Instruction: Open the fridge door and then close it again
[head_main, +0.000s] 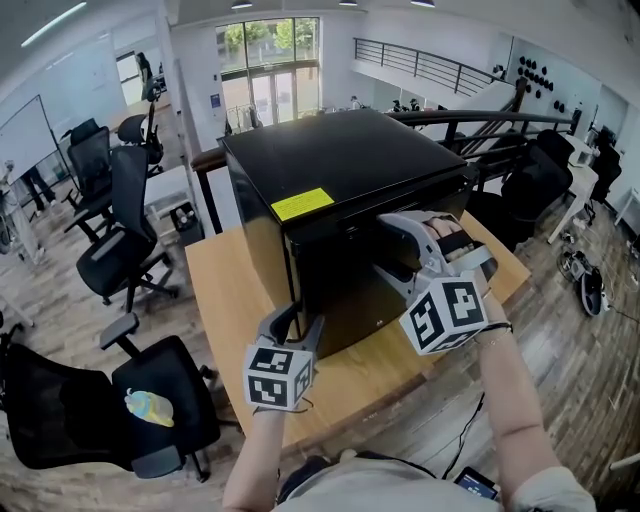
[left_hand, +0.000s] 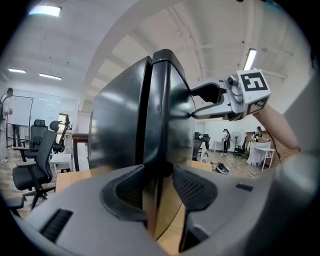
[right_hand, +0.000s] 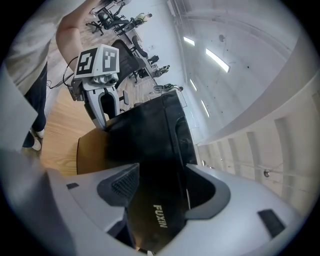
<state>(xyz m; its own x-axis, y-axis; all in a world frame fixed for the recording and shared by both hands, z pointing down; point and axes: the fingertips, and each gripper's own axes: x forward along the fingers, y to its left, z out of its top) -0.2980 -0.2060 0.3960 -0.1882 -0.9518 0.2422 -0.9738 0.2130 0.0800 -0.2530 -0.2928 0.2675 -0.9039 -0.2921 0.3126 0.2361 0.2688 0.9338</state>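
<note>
Fridge (head_main: 340, 190) stands on the bench (head_main: 220, 270). The right claw (head_main: 385, 247) gapes around its door edge, likely to pull. The left claw (head_main: 297, 320), slightly parted, seemingly steadies the front corner.

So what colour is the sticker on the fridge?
Yellow; the sticker shows best in the head view.

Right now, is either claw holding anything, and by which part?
The right gripper holds nothing; its jaws stand apart before the fridge door. The left gripper sits at the door's lower corner edge; whether it pinches it cannot be told.
</note>
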